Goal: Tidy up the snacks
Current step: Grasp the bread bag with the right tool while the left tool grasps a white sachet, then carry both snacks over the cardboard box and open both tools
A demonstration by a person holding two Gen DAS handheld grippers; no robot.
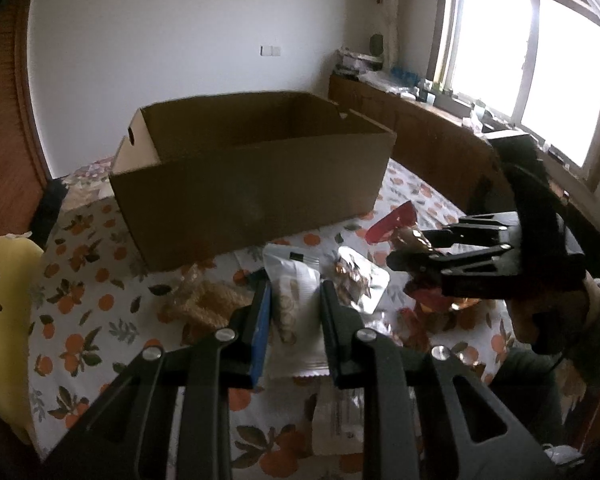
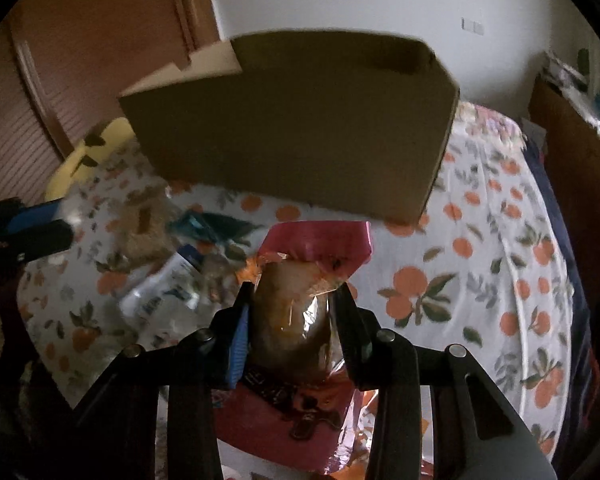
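The left gripper (image 1: 294, 312) reaches in from the bottom of its own view, level and pointing toward the cardboard box (image 1: 256, 184), its jaws clamped on a white snack packet (image 1: 290, 304) that stands upright between them at lower centre. The box sits open-topped on a bed covered by an orange-print sheet (image 1: 76, 320), filling the middle of the frame, with nothing visible inside from this low angle. Loose snacks lie on the sheet just in front of it: a clear bag of tan pieces (image 1: 204, 300) to the left of the jaws, a silvery packet (image 1: 358, 280) just to their right, and another pale packet (image 1: 336, 420) under the gripper near the bottom edge. At the right of the frame the right gripper (image 1: 414, 258) comes in sideways, pointing left and raised off the sheet. In its own view, the right gripper (image 2: 294, 304) has its jaws closed on a red and clear pastry packet (image 2: 300, 312) at lower centre, the red top edge of the packet flopping forward toward the near wall of the box (image 2: 296, 128), which looms in the upper middle. A yellow plush toy (image 1: 8, 320) lies at the left edge of the bed, and a bright window (image 1: 540, 60) fills the upper right.
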